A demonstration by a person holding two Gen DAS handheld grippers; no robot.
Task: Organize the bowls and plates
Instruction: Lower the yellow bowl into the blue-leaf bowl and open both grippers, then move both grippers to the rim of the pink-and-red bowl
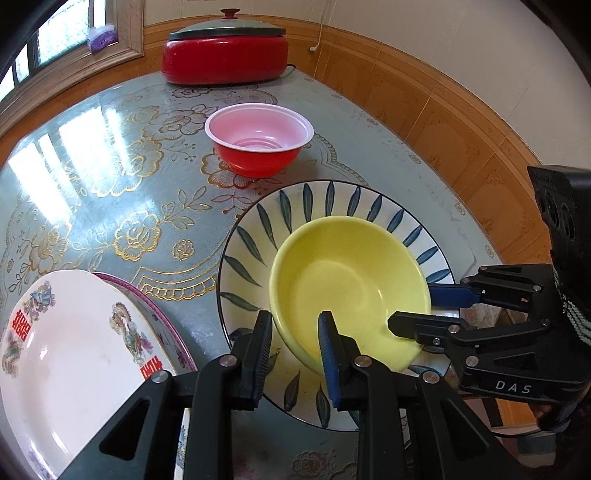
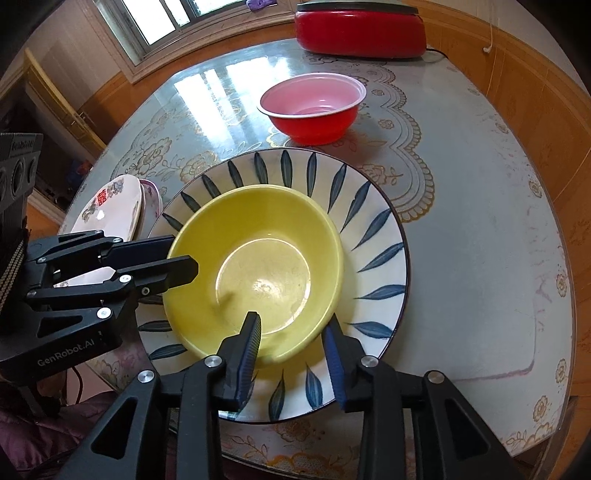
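A yellow bowl (image 1: 347, 284) (image 2: 255, 273) sits in a white plate with blue leaves (image 1: 255, 236) (image 2: 373, 229). My left gripper (image 1: 295, 325) straddles the bowl's near-left rim, one finger inside and one outside, with a visible gap. My right gripper (image 2: 291, 328) straddles the opposite rim the same way, jaws apart. Each gripper shows in the other's view: the right one in the left wrist view (image 1: 424, 310), the left one in the right wrist view (image 2: 181, 254). A red bowl with a pink inside (image 1: 258, 144) (image 2: 314, 110) stands farther back.
Two stacked white plates with red characters (image 1: 74, 354) (image 2: 110, 206) lie left of the leaf plate. A red electric cooker with a lid (image 1: 225, 55) (image 2: 362, 33) stands at the table's far edge. The table has a glossy flowered cover (image 1: 110, 184). Wood-panelled wall on the right.
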